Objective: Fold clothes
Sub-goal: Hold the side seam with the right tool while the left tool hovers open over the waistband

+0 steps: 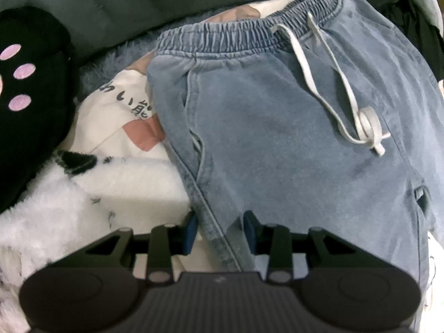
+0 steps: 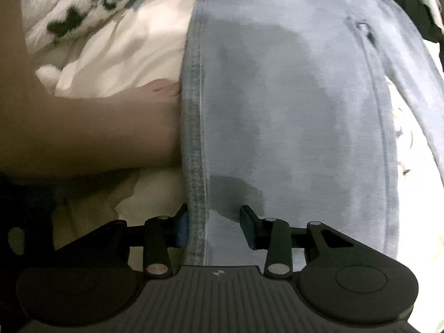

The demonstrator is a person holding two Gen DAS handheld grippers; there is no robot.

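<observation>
Your left gripper [image 1: 220,230] has its two blue-padded fingers on either side of the side seam of the light blue denim pants [image 1: 277,138]. The fabric fills the gap between them, so it seems clamped on the cloth, but the contact of the pads is not fully visible. Your right gripper [image 2: 215,224] sits lower on the same pants [image 2: 291,111]. Its left finger presses against the stitched edge, while the right finger stands apart on top of the denim, so the jaws are spread and I cannot tell if they really grip.

The pants lie flat with the elastic waistband [image 1: 249,33] far from you and the white drawstring [image 1: 333,83] lying on the front. Under them is a white fluffy blanket [image 1: 97,188] and a white printed fabric [image 1: 116,116]. A black plush with pink spots [image 1: 27,83] is at the left. In the right wrist view, a bare forearm [image 2: 97,133] reaches to the pants edge.
</observation>
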